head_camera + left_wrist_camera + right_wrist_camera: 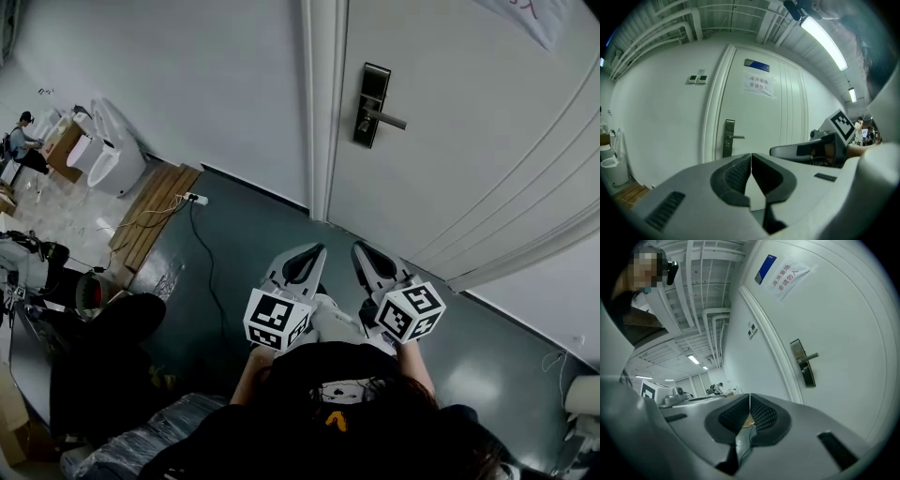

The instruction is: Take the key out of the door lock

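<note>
The white door (469,141) is closed, with a dark lock plate (373,105) and a lever handle (389,119) on its left side. A small piece sticks out just below the handle (805,370); it may be the key, too small to be sure. My left gripper (317,250) and right gripper (359,247) hover side by side over the floor, well short of the door, tips pointing at it. Both are shut with nothing between the jaws, as the left gripper view (751,155) and right gripper view (750,396) show.
The floor (244,234) is dark green. A power strip with its cable (195,199) lies left of the door frame, next to wooden boards (155,211) and white toilets (108,155). Black bags (103,347) sit at the left. A paper notice (761,85) hangs on the door.
</note>
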Demonstrator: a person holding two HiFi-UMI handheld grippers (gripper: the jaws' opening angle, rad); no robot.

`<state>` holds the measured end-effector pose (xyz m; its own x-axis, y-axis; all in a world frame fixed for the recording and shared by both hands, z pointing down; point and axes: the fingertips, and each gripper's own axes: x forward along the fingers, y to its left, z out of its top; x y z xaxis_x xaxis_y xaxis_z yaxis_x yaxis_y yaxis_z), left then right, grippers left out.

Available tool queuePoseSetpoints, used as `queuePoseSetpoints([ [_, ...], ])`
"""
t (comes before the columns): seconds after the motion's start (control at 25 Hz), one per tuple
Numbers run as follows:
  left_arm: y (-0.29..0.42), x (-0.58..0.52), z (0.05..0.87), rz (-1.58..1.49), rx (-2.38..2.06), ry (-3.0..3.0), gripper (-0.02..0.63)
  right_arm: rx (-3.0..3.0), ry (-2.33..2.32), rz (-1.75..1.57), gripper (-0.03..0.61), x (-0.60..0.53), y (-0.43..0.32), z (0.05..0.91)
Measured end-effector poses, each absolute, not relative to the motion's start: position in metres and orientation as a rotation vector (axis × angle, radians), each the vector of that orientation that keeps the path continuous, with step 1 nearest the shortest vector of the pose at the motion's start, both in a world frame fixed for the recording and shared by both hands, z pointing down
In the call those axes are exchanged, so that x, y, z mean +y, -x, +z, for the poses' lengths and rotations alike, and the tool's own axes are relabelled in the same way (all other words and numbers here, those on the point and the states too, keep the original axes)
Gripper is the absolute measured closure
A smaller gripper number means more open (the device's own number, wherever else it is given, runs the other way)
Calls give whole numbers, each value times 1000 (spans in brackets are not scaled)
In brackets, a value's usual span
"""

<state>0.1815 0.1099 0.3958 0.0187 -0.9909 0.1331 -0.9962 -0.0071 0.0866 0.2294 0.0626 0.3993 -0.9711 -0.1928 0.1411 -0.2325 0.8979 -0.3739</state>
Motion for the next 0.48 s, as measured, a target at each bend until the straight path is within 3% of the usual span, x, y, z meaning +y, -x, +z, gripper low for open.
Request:
queuePoseSetpoints([
  [0.48, -118, 75, 410, 67, -2137, -2057, 604, -2951, -268, 677, 571, 21, -166, 418],
])
